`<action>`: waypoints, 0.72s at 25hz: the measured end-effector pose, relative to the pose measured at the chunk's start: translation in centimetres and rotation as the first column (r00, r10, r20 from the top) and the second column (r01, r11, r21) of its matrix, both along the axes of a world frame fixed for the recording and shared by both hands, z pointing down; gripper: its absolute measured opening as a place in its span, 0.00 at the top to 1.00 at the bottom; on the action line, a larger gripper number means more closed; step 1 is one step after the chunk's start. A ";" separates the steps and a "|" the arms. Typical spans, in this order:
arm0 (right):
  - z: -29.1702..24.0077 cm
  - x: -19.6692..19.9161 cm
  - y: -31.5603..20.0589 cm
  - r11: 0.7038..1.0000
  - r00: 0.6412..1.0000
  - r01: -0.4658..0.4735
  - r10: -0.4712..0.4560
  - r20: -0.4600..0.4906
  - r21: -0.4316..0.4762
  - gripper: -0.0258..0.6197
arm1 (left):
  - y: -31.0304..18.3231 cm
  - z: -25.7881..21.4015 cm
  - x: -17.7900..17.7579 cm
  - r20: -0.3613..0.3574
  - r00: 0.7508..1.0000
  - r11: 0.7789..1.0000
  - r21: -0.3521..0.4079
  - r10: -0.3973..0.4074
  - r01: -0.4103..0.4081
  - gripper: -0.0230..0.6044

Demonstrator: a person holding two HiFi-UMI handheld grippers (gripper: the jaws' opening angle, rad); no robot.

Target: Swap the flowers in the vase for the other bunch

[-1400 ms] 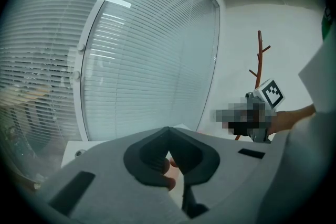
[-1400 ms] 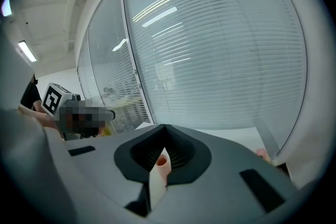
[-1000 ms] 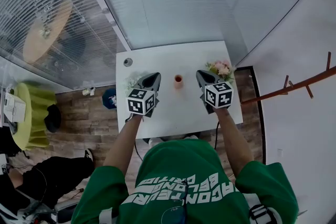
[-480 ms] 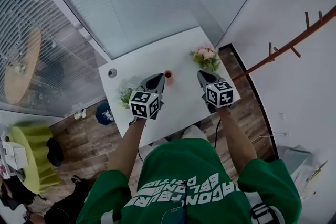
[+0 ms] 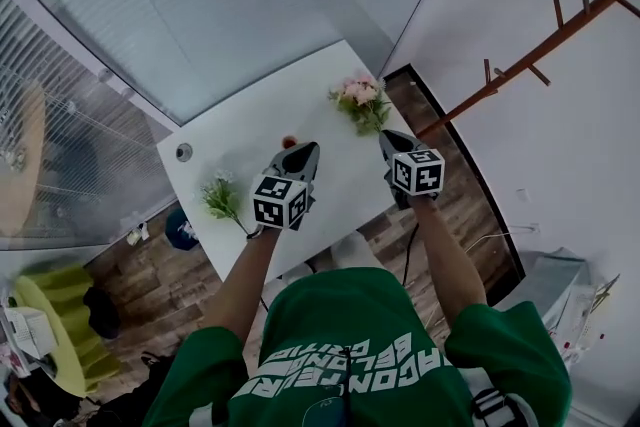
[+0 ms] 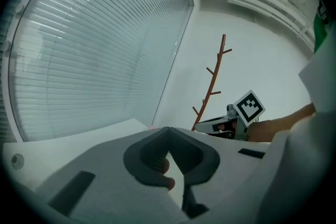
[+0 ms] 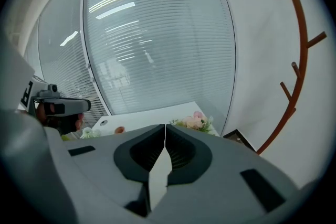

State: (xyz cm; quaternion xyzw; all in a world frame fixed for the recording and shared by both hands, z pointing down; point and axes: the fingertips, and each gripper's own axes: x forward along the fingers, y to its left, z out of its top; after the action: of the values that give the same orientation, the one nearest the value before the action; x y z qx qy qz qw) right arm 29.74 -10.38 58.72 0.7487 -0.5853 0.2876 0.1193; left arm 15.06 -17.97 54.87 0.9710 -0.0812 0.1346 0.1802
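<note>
Now, the step in hand: the approach. We judge the swap not yet begun, for both tools hang over the table (image 5: 240,130) carrying nothing.
The vase (image 5: 289,142): small, orange and upright at mid-table. It is too small for us to tell whether any stems stand in it, though it looks bare.
The left gripper (image 6: 168,130): jaws clenched tip to tip, gripping nothing. An orange patch shows through the gap beneath the tips; we take it for the vase, which stands just beyond them.
The right gripper (image 7: 165,127): jaws pressed together, with nothing between them.
The pink bunch (image 5: 358,99): lies at the table's far right corner, ahead of the right gripper's tips, near but not touching.
The white bunch (image 5: 221,197): lies by the near left edge, off to the side of the left gripper and well apart from the vase.
The next move, as we judge it: part the jaws first, then lower onto stems rather than blooms. The left gripper is best placed to steady the vase so it does not tip.
</note>
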 end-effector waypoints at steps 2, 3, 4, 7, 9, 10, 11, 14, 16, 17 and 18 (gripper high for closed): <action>0.9 2.0 -0.6 1.000 1.000 0.012 -0.012 -0.002 -0.027 0.94 | 0.4 0.1 1.2 0.012 1.000 1.000 -0.002 -0.012 0.012 0.96; 1.4 3.0 -0.9 0.999 1.000 0.020 -0.020 -0.001 -0.042 0.93 | 0.6 0.3 1.8 0.019 1.000 1.000 -0.004 -0.020 0.020 0.96; 1.9 3.9 -1.2 0.998 1.000 0.029 -0.029 0.003 -0.056 0.93 | 0.8 0.5 2.3 0.026 0.999 1.000 -0.006 -0.028 0.028 0.96; 3.6 5.8 -2.9 0.996 0.998 0.062 -0.060 0.033 -0.068 0.93 | 0.6 1.2 3.6 0.060 0.998 0.999 -0.006 -0.034 0.035 0.96; 4.8 6.9 -4.1 0.994 0.996 0.083 -0.080 0.045 -0.072 0.93 | 0.2 1.8 4.6 0.076 0.996 0.999 -0.006 -0.035 0.035 0.96; 5.6 7.5 -4.4 0.992 0.995 0.093 -0.089 0.049 -0.082 0.93 | 0.1 2.2 5.1 0.082 0.996 0.999 -0.011 -0.042 0.043 0.96; 6.3 8.0 -4.8 0.990 0.994 0.101 -0.097 0.052 -0.094 0.93 | 0.0 2.6 5.4 0.089 0.995 0.998 -0.018 -0.053 0.054 0.96; 8.6 9.2 -5.6 0.984 0.992 0.118 -0.112 0.053 -0.133 0.93 | -0.2 3.9 6.3 0.112 0.990 0.995 -0.033 -0.085 0.090 0.96; 10.1 10.2 -6.2 0.979 0.991 0.125 -0.117 0.059 -0.160 0.89 | -0.4 4.4 7.2 0.121 0.988 0.994 -0.037 -0.100 0.105 0.96; 10.8 10.6 -6.5 0.976 0.990 0.131 -0.121 0.067 -0.173 0.81 | -0.6 4.6 7.6 0.123 0.987 0.993 -0.038 -0.106 0.112 0.96; 11.6 11.0 -6.8 0.973 0.989 0.136 -0.123 0.077 -0.188 0.76 | -0.7 4.8 8.1 0.125 0.986 0.992 -0.040 -0.113 0.119 0.96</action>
State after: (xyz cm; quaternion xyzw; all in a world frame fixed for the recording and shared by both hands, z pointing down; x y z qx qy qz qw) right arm 40.70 -17.20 70.33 0.6842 -0.6058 0.3584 0.1907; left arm 23.12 -18.66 59.69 0.9499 -0.1453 0.1853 0.2054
